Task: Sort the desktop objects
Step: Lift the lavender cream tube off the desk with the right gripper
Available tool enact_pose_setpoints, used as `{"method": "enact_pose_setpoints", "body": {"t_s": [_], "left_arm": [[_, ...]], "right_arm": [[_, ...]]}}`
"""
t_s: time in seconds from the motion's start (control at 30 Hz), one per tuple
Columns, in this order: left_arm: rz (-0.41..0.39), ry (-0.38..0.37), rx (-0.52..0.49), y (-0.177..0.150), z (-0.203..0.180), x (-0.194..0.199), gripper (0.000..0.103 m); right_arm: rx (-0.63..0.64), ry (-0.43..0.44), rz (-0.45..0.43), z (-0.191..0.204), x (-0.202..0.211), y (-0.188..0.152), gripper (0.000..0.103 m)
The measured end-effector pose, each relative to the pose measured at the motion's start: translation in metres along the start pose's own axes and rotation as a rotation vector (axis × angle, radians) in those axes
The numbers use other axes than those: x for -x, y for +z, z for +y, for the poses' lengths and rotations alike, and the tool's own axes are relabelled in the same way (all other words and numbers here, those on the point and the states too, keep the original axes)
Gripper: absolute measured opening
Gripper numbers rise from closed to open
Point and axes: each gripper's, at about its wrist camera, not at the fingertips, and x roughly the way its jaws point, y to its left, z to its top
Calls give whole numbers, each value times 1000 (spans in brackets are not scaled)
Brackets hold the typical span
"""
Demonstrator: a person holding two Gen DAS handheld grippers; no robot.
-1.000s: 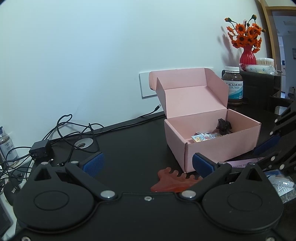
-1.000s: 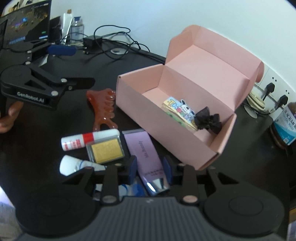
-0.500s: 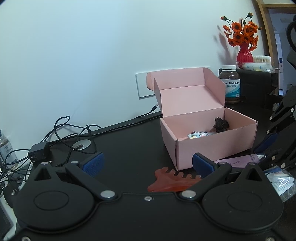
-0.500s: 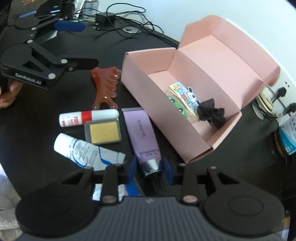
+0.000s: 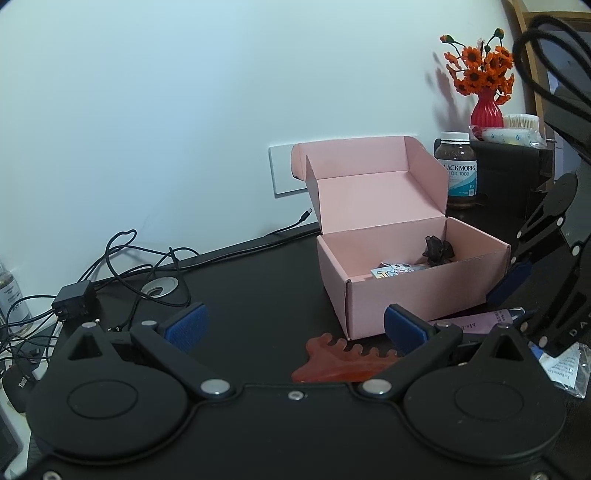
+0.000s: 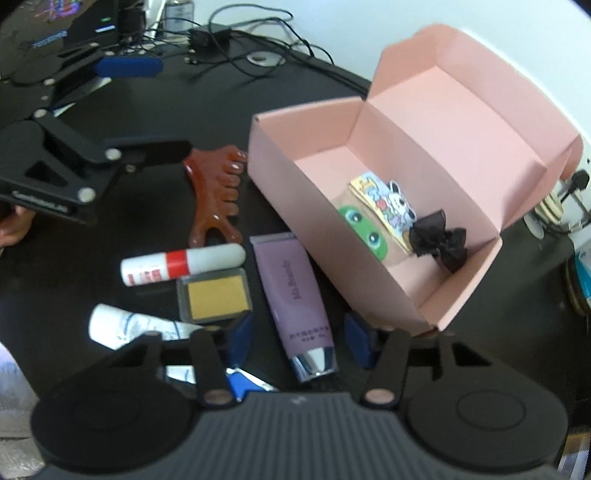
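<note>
An open pink box (image 6: 424, 147) (image 5: 424, 291) holds cartoon cards (image 6: 384, 203), a green frog piece (image 6: 364, 229) and a black bow (image 6: 439, 240). On the black desk beside it lie a purple tube (image 6: 295, 291) (image 5: 476, 321), a red-brown comb (image 6: 218, 195) (image 5: 343, 363), a white stick with a red band (image 6: 181, 264), a yellow-topped case (image 6: 216, 293) and a white tube (image 6: 133, 326). My right gripper (image 6: 298, 339) points down over the purple tube's cap end. Its jaws are opening, with the tube between the pads and untouched. My left gripper (image 5: 294, 328) stands wide open behind the comb, holding nothing.
Cables and a charger (image 5: 74, 299) crowd the back left. A supplement bottle (image 5: 460, 170) and a red vase of orange flowers (image 5: 485, 110) stand behind the box. A plastic packet (image 5: 565, 369) lies at the right. A lit screen (image 6: 74, 26) sits at the far left.
The right gripper's jaws have parted from shut and now straddle the purple tube's cap end. The left gripper has stayed put.
</note>
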Motion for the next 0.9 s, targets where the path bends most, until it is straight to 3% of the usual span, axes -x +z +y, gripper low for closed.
{"method": "enact_pose_setpoints", "body": {"t_s": [0.33, 0.4, 0.47, 0.73, 0.9], "left_arm": [[7, 5, 1, 0, 0, -2, 103], [7, 2, 4, 1, 0, -2, 103], [8, 0, 4, 0, 0, -2, 103], [11, 6, -21, -1, -4, -3, 103], [14, 3, -15, -1, -4, -4, 103]], "right_arm": [[-151, 106, -3, -17, -3, -5, 50], [-175, 98, -13, -17, -1, -11, 48], [-197, 85, -32, -17, 3, -17, 37], [-165, 24, -80, -3, 8, -23, 31], [-165, 51, -129, 1, 21, -34, 31]]}}
